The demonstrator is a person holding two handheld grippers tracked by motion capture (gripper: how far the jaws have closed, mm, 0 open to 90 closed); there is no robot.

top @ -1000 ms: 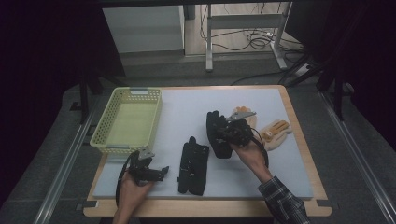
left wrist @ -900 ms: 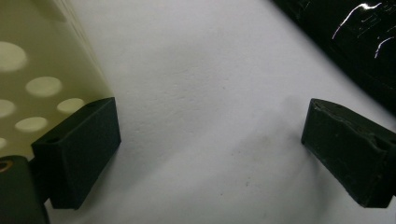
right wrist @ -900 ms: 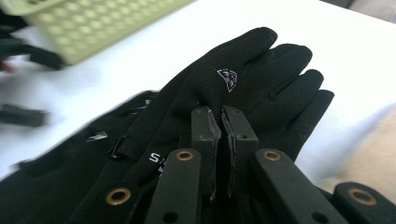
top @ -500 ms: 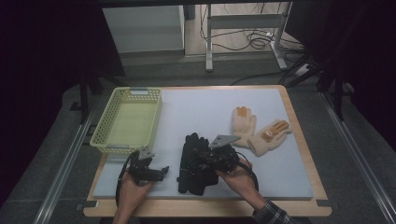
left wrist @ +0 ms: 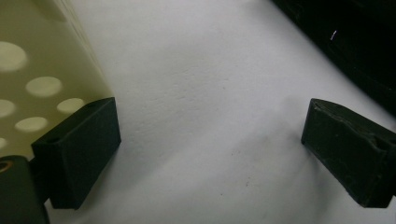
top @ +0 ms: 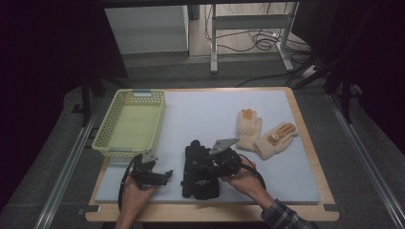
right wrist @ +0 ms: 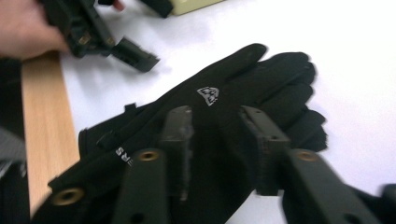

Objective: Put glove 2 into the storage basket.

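Two black gloves (top: 199,168) stacked (logo (right wrist: 208,95) close-up), right tongs (right wrist: 215,149) astride.

Two hand-held tools, both built of black parts. The left tool (top: 152,174) has a small grey three-cornered plate on top and a black cable looping back beside the wrist; its two jaws are thick, matte black rectangular blocks with squared edges, one showing a small round hole. The right tool (top: 220,161) bears a larger grey three-cornered plate and a black cable curving behind the hand (top: 244,174). Its long dark jaw arms carry brass-coloured round fittings. The person's right forearm wears a plaid sleeve (top: 282,216) in dark checks.
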